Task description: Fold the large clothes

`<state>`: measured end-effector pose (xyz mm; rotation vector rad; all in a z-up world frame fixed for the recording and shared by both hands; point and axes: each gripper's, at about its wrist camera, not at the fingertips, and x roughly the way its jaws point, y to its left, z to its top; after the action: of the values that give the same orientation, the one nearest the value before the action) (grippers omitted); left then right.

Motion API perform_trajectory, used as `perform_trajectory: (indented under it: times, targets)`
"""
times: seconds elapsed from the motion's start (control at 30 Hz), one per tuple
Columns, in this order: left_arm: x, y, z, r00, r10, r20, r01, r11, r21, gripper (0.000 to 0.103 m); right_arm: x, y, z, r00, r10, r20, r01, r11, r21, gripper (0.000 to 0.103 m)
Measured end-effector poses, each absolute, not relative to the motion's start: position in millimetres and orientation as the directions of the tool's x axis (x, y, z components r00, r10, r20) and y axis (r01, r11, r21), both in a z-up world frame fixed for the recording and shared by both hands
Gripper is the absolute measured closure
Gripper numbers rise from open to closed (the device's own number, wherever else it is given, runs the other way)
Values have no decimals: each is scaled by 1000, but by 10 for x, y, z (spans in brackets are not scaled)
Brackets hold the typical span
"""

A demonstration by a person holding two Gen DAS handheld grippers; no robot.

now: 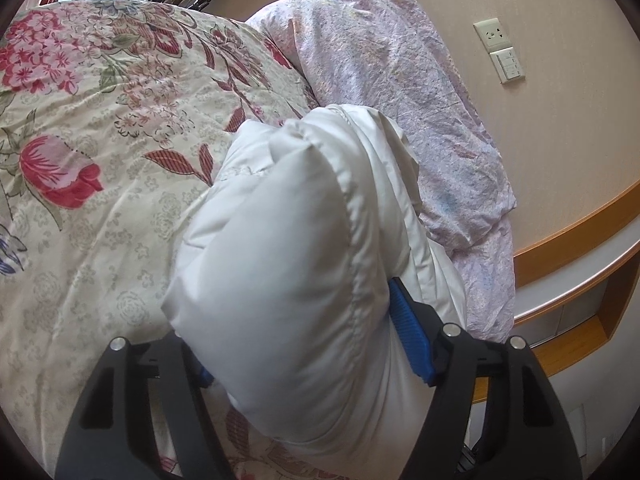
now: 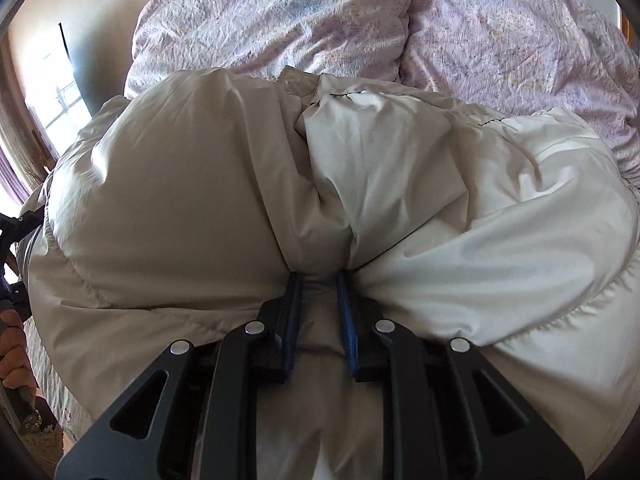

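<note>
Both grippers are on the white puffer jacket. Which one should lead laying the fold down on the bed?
Right, probably. The right gripper pinches a thin gathered seam of the white puffer jacket, a tight hold. The left gripper straddles a bulky padded roll with jaws wide, a looser hold; better as support.

Both the left gripper (image 1: 308, 344) and the right gripper (image 2: 319, 312) have black angular linkage arms with triangular cut-outs and round silver pivot pins. Their fingers (image 1: 408, 332) carry ribbed blue pads.
</note>
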<state>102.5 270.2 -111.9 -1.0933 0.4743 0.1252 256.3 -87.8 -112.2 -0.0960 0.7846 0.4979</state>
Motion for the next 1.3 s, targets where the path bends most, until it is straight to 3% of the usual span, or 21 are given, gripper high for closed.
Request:
perform_trajectory:
  times: [0.07,0.13,0.2,0.37,0.77,1.3]
  targets:
    - [1046,2710,-1118,894,-139,-427,-323,460,-827,33,2562,-879,-1121,598,395,-697,-464,880,100,83]
    - [1043,2752,-1161,904,-156,-399,-303,424,-853,42,2556,-883,-1123,598,398,-696,-467,879,101,83]
    - [1021,2826,-1239,918,-192,-347,-264,358,-896,57,2555,-887,-1123,598,400,-695,-469,877,102,83]
    - [996,2840,-1119,925,-216,-313,-215,380,-899,70,2550,-884,-1120,599,400,-694,-470,877,100,83]
    - [1022,2515,-456,941,-209,-265,-98,581,-808,72,2531,-842,-1116,612,382,-692,-468,881,73,83]
    - [1342,1242,656,927,-302,-225,178,877,-445,69,2484,-638,-1077,676,299,-673,-423,906,-23,83]
